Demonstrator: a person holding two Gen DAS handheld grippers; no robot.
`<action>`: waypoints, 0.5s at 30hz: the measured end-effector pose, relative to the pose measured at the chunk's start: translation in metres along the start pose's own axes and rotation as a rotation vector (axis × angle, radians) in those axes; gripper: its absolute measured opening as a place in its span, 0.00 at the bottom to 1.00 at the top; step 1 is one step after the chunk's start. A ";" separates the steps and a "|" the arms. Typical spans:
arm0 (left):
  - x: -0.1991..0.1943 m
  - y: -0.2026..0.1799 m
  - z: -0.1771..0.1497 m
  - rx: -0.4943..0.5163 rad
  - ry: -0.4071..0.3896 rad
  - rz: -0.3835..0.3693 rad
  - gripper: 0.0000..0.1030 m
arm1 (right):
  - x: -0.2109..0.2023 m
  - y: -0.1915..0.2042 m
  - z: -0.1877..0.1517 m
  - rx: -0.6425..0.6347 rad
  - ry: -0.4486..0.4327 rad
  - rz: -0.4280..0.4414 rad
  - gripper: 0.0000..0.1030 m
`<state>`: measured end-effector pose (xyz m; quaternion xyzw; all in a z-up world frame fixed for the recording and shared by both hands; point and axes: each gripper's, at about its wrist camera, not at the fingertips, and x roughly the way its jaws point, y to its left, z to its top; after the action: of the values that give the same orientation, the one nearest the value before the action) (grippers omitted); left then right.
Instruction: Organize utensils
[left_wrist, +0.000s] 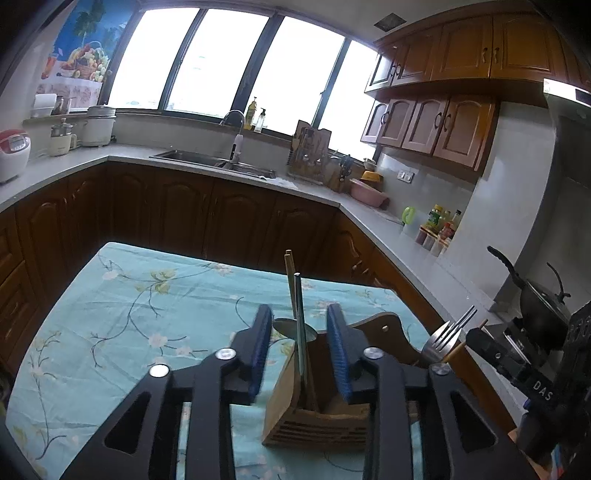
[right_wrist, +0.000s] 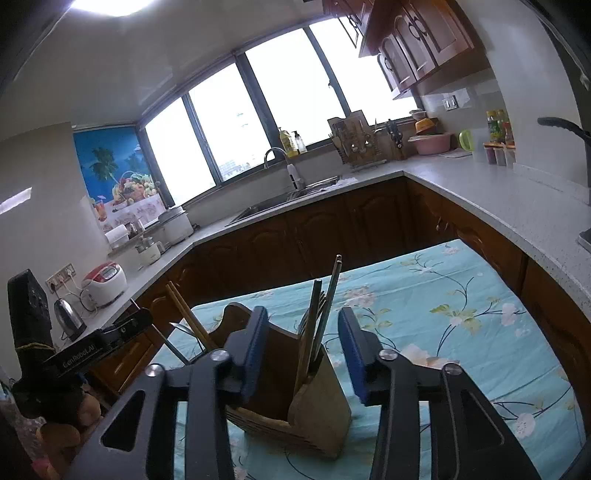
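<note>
Brown wooden holder (left_wrist: 317, 417) on a teal floral tablecloth (left_wrist: 147, 314).

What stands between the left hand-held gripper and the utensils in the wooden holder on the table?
Nothing visible does. The left hand-held gripper is open, its blue pads on either side of the metal spoon and wooden chopsticks, which stand upright in the slatted wooden utensil holder on the floral turquoise tablecloth; no pad touches them.

A wide band of dark-framed windows (left_wrist: 229, 62) is flooded with white daylight. Beneath it, a pale grey stone countertop (right_wrist: 491, 192) is carried on dark brown panelled wooden cabinets (left_wrist: 177, 210). Reddish-brown wall cupboards (left_wrist: 436, 122) are mounted beside the windows.
</note>
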<state>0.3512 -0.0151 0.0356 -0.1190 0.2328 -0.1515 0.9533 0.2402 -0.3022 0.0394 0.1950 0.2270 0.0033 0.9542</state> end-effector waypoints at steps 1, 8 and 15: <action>-0.002 0.000 0.000 0.000 -0.001 0.001 0.39 | 0.000 0.000 0.000 0.000 -0.001 0.000 0.50; -0.012 -0.005 -0.005 0.020 -0.006 0.014 0.66 | -0.005 -0.001 -0.002 -0.002 -0.016 -0.005 0.72; -0.032 -0.010 -0.012 0.046 -0.013 0.021 0.79 | -0.020 0.000 -0.005 0.001 -0.040 0.004 0.93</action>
<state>0.3156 -0.0156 0.0412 -0.0956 0.2241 -0.1462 0.9588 0.2203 -0.3022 0.0437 0.1961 0.2075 0.0013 0.9584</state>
